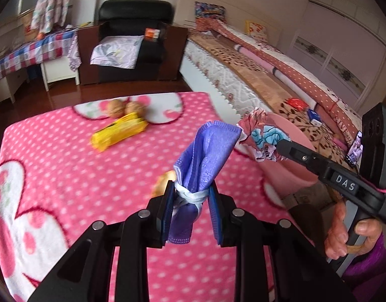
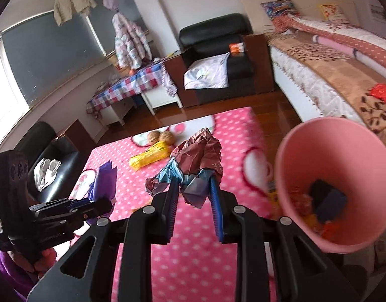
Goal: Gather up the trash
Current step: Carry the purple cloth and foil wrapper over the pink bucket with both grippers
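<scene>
Trash in hand, two pieces. Your left gripper [image 1: 190, 196] is clamped on a folded purple face mask [image 1: 205, 156] bound with its white ear loop; the mask's long axis stands upright, tilted toward the right, its lower end hanging between the blue pads [image 1: 214, 216]. Your right gripper [image 2: 194, 188] pinches a crumpled maroon-and-blue foil wrapper [image 2: 200, 156], bunched upward above the jaws, with no clear long axis. Both pieces are held above the pink polka-dot blanket-covered table [image 1: 67, 166].

On the table: one yellow crinkled wrapper [image 1: 120, 132], lying diagonally, and two brown walnuts [image 1: 125, 108] touching it at its far end. A tan rounded object [image 1: 164, 182] shows behind your left jaw, mostly hidden and blurred.

One pink plastic bin [image 2: 331, 156] sits at the table's right edge, just beside the wrapper. Its contents include one dark blue block [image 2: 329, 201]; the orange and yellow bits around it are hard to make out.
</scene>
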`<state>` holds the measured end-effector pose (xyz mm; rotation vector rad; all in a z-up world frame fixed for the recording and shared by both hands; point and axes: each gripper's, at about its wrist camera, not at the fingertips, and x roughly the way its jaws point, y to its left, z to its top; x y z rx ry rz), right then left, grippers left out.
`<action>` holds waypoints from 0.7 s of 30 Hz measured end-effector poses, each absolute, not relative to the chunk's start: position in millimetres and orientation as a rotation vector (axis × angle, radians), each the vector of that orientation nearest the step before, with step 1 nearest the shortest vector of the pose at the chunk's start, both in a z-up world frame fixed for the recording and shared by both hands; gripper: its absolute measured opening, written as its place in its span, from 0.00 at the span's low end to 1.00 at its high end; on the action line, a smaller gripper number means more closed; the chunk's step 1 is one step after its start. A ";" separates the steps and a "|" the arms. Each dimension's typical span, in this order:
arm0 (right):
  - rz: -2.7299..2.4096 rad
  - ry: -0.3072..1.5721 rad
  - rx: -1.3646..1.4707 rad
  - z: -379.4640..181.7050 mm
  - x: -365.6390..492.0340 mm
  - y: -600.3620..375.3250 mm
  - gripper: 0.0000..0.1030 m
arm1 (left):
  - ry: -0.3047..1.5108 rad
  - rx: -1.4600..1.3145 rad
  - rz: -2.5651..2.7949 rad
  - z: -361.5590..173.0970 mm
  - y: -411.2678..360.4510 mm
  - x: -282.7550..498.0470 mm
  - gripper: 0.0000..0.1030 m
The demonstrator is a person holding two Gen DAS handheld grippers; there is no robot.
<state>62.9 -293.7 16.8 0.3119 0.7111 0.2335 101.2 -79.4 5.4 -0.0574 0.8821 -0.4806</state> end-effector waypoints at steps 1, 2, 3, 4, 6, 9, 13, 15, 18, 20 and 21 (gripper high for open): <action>0.222 0.708 0.319 15.8 60.5 -300.9 0.24 | 0.883 -0.047 -0.491 7.1 -90.1 102.3 0.25; 0.207 0.705 0.329 14.9 58.1 -310.2 0.24 | 0.883 -0.041 -0.499 8.3 -97.7 103.1 0.25; 0.197 0.702 0.337 14.3 55.8 -316.8 0.24 | 0.885 -0.035 -0.508 9.4 -105.5 104.2 0.25; 0.186 0.699 0.346 13.4 53.9 -323.3 0.24 | 0.887 -0.028 -0.518 10.9 -114.6 105.7 0.25; 0.160 0.693 0.367 11.3 49.4 -339.6 0.24 | 0.890 -0.017 -0.533 13.1 -130.4 108.4 0.25; 0.120 0.687 0.393 7.9 45.7 -361.8 0.24 | 0.897 -0.003 -0.564 16.9 -157.6 112.8 0.25; 0.071 0.682 0.419 3.6 41.6 -384.3 0.24 | 0.892 0.016 -0.598 21.3 -187.0 116.1 0.25; 0.050 0.680 0.429 1.5 40.1 -394.1 0.24 | 0.891 0.021 -0.615 23.3 -197.9 117.4 0.25; 0.024 0.675 0.434 -1.2 37.3 -405.5 0.24 | 0.889 0.035 -0.641 26.6 -216.3 119.4 0.25; 0.013 0.674 0.441 -3.2 36.3 -411.4 0.24 | 0.885 0.048 -0.654 27.5 -228.4 120.8 0.25; 0.007 0.675 0.448 -4.1 36.8 -413.5 0.24 | 0.883 0.053 -0.658 28.0 -233.8 121.6 0.25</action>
